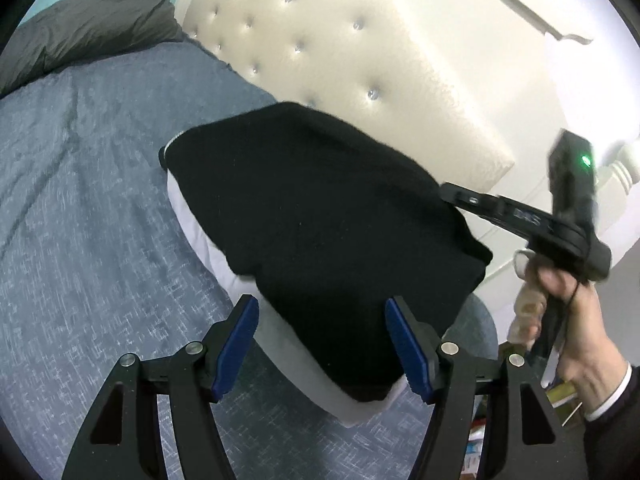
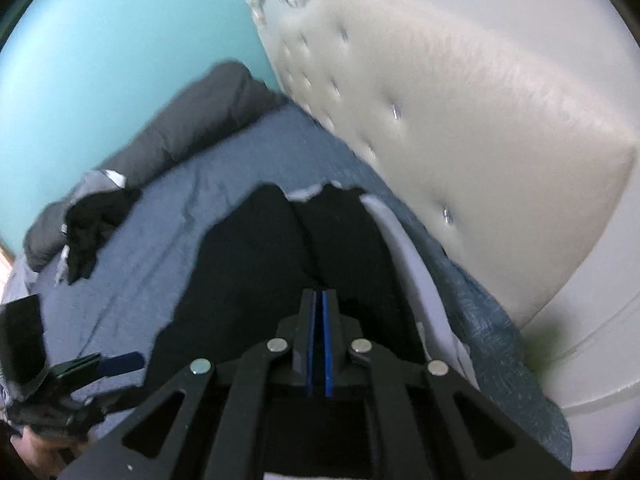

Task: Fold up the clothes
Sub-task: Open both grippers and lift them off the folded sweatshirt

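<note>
A folded black garment with a white-grey layer under it lies on the blue bedspread beside the headboard. My left gripper is open, its blue pads standing apart at either side of the garment's near edge without pressing it. My right gripper, held in a hand, reaches the garment's right edge. In the right wrist view my right gripper is shut over the black garment, a crease running up to its tip. I see no cloth between its pads.
A cream tufted headboard rises right behind the garment. A dark grey pillow lies at the far end by a turquoise wall. A second black garment is crumpled near the pillow. Bare bedspread stretches to the left.
</note>
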`<state>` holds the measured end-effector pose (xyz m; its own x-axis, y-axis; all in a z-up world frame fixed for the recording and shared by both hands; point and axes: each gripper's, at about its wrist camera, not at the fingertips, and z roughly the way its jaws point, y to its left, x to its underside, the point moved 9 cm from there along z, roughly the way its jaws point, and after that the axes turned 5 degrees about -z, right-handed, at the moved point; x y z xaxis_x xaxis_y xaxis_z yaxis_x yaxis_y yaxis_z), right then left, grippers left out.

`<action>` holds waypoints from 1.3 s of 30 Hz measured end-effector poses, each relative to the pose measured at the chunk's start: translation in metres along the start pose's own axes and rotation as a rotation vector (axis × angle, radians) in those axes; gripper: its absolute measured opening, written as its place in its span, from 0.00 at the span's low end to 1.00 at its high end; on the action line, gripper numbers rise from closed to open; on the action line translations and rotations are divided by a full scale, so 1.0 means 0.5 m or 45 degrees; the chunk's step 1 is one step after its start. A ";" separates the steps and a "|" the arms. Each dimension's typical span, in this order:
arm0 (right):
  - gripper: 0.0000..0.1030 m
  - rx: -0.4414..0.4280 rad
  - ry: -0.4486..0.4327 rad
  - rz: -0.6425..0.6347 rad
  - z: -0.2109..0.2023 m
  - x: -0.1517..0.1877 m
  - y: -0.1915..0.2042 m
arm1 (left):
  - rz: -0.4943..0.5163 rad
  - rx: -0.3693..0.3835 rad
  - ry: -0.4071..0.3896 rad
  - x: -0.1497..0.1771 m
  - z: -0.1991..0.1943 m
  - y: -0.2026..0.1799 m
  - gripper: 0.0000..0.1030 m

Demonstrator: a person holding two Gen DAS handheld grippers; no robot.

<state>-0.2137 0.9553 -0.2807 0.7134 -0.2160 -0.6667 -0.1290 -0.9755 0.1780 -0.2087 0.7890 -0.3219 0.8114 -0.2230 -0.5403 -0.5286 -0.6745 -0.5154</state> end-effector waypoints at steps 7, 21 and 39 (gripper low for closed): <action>0.02 0.075 0.040 0.125 0.022 0.034 -0.059 | 0.010 0.005 0.021 0.016 0.010 -0.018 0.70; 0.02 0.080 -0.061 0.117 -0.041 0.029 -0.046 | -0.014 -0.017 -0.021 -0.009 -0.053 0.012 0.69; 0.02 -0.060 -0.071 0.042 -0.077 0.083 0.105 | -0.045 -0.054 -0.040 0.008 -0.147 0.054 0.69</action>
<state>-0.1642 0.8966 -0.2713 0.6699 -0.2513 -0.6987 -0.1184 -0.9651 0.2337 -0.2017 0.7181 -0.2891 0.8207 -0.1772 -0.5431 -0.4884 -0.7108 -0.5061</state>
